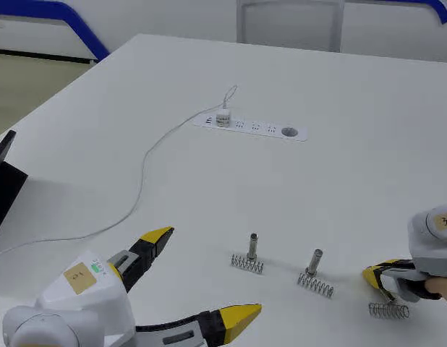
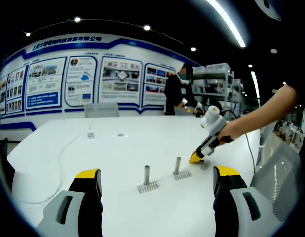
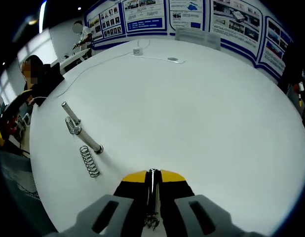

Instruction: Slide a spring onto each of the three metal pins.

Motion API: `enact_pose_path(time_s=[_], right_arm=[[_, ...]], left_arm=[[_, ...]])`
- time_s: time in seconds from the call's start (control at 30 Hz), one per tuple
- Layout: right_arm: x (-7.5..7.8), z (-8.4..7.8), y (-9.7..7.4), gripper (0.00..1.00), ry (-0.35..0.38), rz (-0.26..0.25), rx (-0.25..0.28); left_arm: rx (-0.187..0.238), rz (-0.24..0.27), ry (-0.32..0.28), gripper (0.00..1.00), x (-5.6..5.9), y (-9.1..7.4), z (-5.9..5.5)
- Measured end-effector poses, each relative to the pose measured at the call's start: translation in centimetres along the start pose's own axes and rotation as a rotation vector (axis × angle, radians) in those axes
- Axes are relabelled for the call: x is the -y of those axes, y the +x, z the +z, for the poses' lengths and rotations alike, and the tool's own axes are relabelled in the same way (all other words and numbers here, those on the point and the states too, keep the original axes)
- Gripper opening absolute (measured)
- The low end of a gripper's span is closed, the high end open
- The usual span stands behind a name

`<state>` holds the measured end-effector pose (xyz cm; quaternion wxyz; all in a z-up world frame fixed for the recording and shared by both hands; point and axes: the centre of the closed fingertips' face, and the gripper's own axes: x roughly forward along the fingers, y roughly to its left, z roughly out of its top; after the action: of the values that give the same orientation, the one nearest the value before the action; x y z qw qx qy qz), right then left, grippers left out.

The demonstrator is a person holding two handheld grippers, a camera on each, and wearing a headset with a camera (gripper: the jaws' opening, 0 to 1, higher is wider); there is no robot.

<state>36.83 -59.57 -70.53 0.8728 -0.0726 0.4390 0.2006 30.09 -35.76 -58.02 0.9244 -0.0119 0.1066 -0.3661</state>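
Bright, even light from ceiling strips (image 2: 225,23) at the left gripper view's upper right; the white table (image 1: 339,188) shows faint shadows; fisheye edges curve.

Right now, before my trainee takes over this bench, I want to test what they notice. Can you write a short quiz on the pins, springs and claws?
1. True or false: the left claw is open and holds nothing.
2. The springs beside the two upright pins are: A slid onto them; B lying on the table at their feet; C held in the left claw.
3. Fill in: the right claw is shut on a metal ____.
Key: 1 true; 2 B; 3 pin.
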Motion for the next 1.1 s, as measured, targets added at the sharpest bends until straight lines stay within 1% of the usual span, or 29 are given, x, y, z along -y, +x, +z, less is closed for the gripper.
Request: enact_pose_path(time_s=[0.1,0.23,0.3,0.4,0.5,0.57,0.77,0.93,1.03,1.1], right_arm=[[0.1,0.0,0.1,0.09,-0.007,0.003,-0.004],[0.3,0.0,0.2,0.08,0.04,-0.002,-0.008],[0.3,0.0,0.2,0.08,0.053,-0.006,-0.009],[0.4,0.0,0.2,0.08,0.085,-0.015,-0.007],[0.2,0.0,0.2,0.07,0.108,-0.009,0.005],[0.0,0.0,0.2,0.07,0.1,0.002,0.016],[-0.2,0.6,-0.3,0.07,0.078,-0.001,0.05],[-0.2,1.0,-0.8,0.07,0.078,-0.008,0.076],[-0.2,1.3,-1.2,0.07,0.066,-0.009,0.092],[-0.2,1.4,-1.4,0.07,0.057,-0.01,0.099]], left_arm=[[-0.003,-0.004,0.006,0.95,0.1,0.0,0.0],[-0.015,-0.02,0.026,0.95,0.5,0.1,-0.2],[-0.013,-0.021,0.027,0.95,0.6,0.1,-0.2],[-0.013,-0.018,0.027,0.95,0.5,0.1,-0.2],[-0.009,-0.013,0.024,0.95,0.4,0.0,-0.1],[-0.009,-0.01,0.025,0.95,0.3,0.0,-0.1],[-0.019,-0.015,0.032,0.95,0.4,0.0,-0.3],[-0.032,-0.038,0.058,0.95,1.1,0.2,-0.5],[-0.018,-0.046,0.055,0.94,1.2,0.2,-0.2],[-0.019,-0.043,0.056,0.94,1.2,0.2,-0.2]])
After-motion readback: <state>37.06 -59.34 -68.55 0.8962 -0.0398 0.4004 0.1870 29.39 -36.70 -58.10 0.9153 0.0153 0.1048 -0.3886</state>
